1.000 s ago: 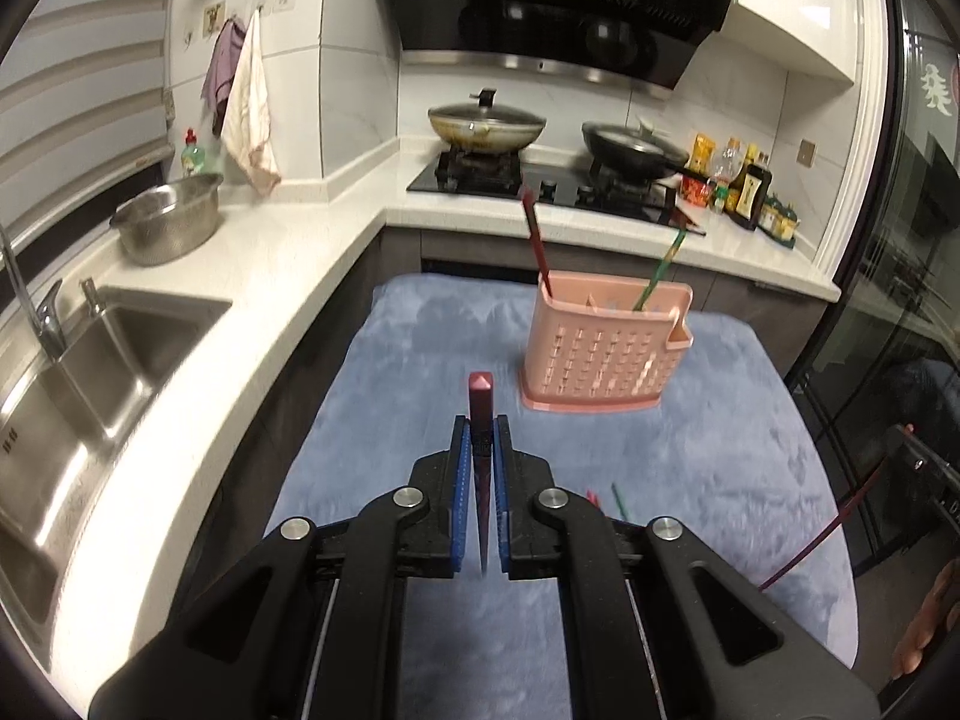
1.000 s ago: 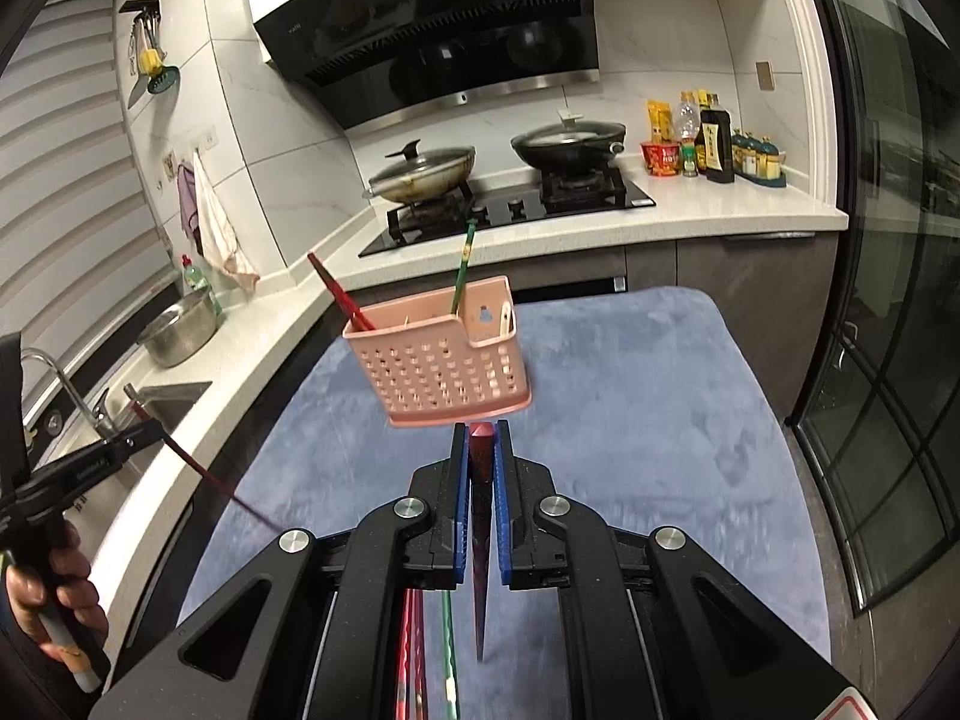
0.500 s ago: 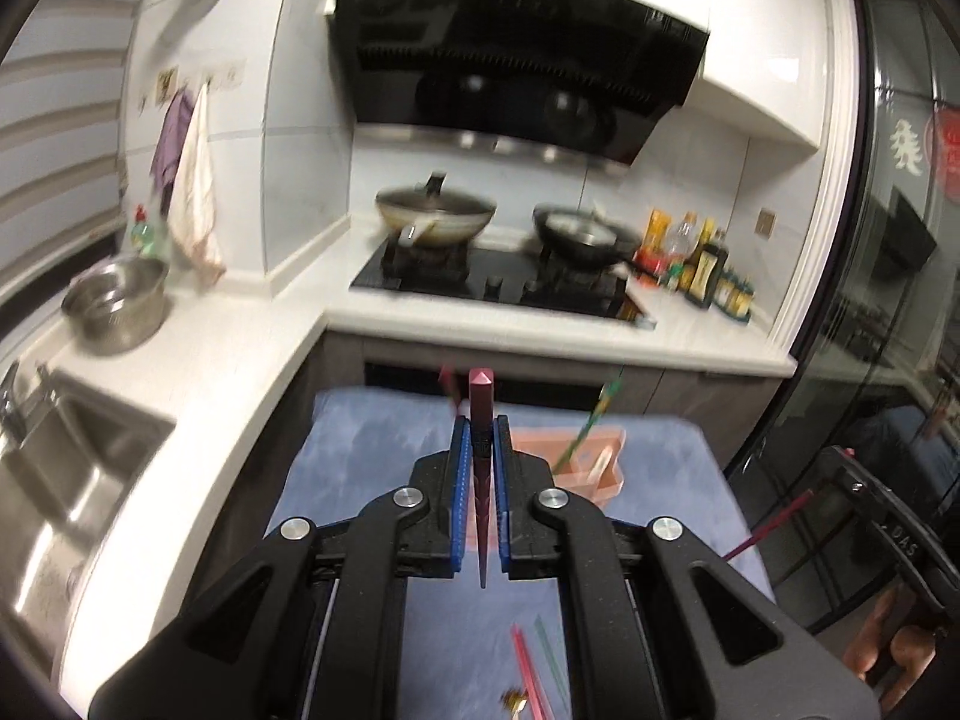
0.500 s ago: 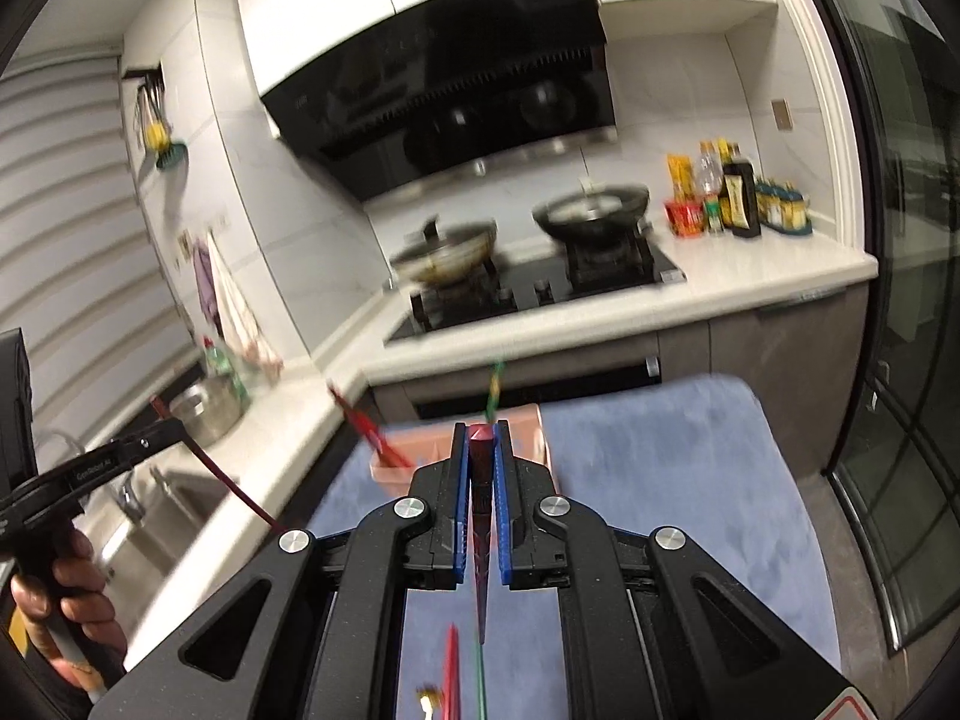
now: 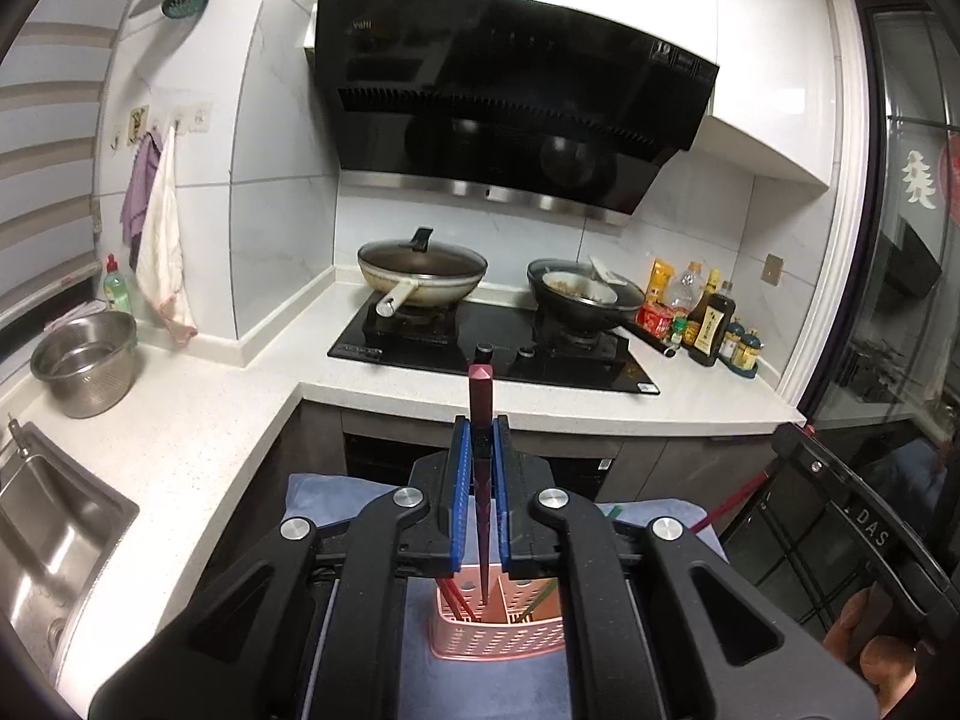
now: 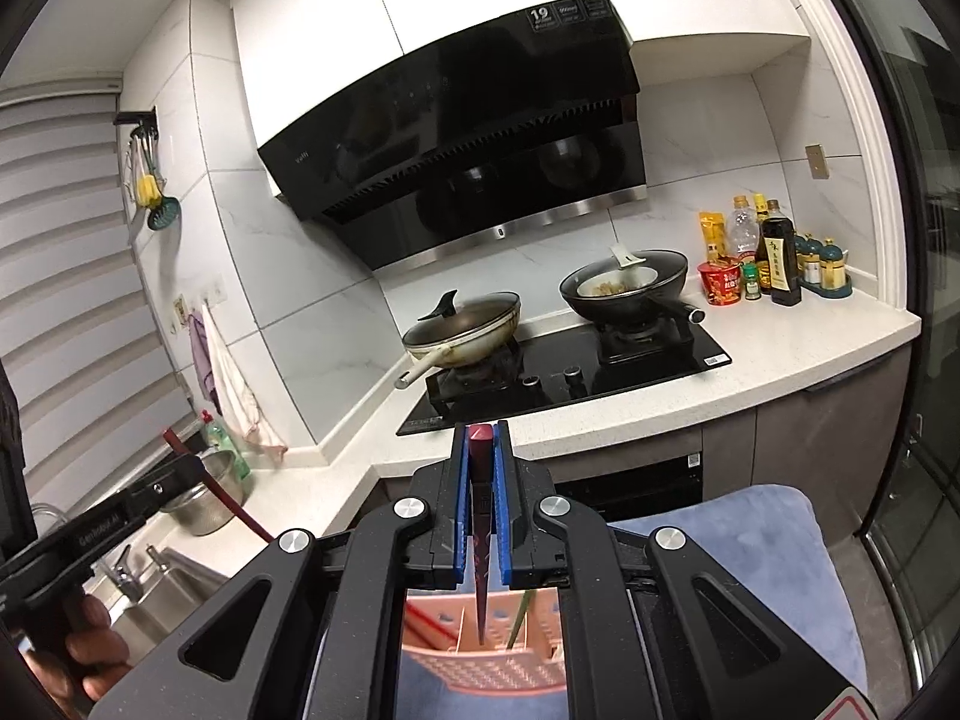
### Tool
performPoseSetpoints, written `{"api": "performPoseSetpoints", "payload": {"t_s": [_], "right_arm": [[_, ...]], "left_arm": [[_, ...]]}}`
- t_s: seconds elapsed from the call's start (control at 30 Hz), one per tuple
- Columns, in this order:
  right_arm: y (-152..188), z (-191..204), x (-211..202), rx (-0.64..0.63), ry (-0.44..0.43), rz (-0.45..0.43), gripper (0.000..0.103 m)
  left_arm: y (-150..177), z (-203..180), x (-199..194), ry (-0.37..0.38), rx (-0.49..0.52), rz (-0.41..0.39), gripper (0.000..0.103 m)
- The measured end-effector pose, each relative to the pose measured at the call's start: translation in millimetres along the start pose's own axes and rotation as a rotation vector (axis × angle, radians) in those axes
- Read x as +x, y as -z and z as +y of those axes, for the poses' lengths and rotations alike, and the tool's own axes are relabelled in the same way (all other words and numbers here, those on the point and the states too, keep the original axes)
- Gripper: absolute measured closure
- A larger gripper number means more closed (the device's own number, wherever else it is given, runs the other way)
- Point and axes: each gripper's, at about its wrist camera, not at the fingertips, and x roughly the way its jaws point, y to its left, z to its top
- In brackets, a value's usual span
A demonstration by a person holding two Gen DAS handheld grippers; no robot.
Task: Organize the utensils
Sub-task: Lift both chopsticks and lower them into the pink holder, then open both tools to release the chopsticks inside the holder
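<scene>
My left gripper (image 5: 480, 438) is shut on a dark red chopstick (image 5: 481, 396), held upright with its thin tip hanging over the pink perforated utensil basket (image 5: 498, 636) below. My right gripper (image 6: 480, 450) is shut on another dark red chopstick (image 6: 480, 516), its tip pointing down over the same basket (image 6: 480, 660). The basket holds a red chopstick (image 6: 429, 624) on the left and a green one (image 6: 521, 612) on the right. Each gripper appears at the edge of the other's view.
The basket stands on a blue-grey mat (image 6: 768, 546). Behind is a white counter (image 5: 198, 414) with a hob, two pans (image 5: 420, 276), sauce bottles (image 5: 708, 324), a steel bowl (image 5: 84, 360) and a sink (image 5: 42, 534) at left. A glass door (image 6: 924, 360) is at right.
Both grippers have risen and tilted up, so the basket has slid from mid-view to beneath the jaws. Both chopsticks stay gripped, tips now over the basket.
</scene>
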Motion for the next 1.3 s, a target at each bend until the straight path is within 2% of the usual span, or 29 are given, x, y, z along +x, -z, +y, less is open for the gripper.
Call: {"api": "performPoseSetpoints", "payload": {"t_s": [0.3,0.47,0.77,0.8,0.83,0.9,1.3], "right_arm": [[34,-12,57,0.018,0.016,0.123,0.096],[53,-22,74,0.031,0.023,0.179,0.096],[69,-21,86,0.011,0.037,0.224,0.095],[69,-20,85,0.009,0.041,0.219,0.095],[70,-20,84,0.007,0.048,0.212,0.09],[69,-19,82,-0.001,0.056,0.209,0.087],[66,-13,46,-0.029,0.052,0.18,0.083]], "left_arm": [[24,12,47,-0.017,-0.014,0.085,0.096],[36,20,62,-0.024,-0.031,0.121,0.096],[47,24,73,-0.018,-0.051,0.159,0.096],[48,24,73,-0.019,-0.053,0.158,0.091],[49,25,72,-0.022,-0.06,0.159,0.087],[50,25,70,-0.029,-0.063,0.151,0.07],[56,23,43,-0.061,-0.03,0.129,0.064]]}}
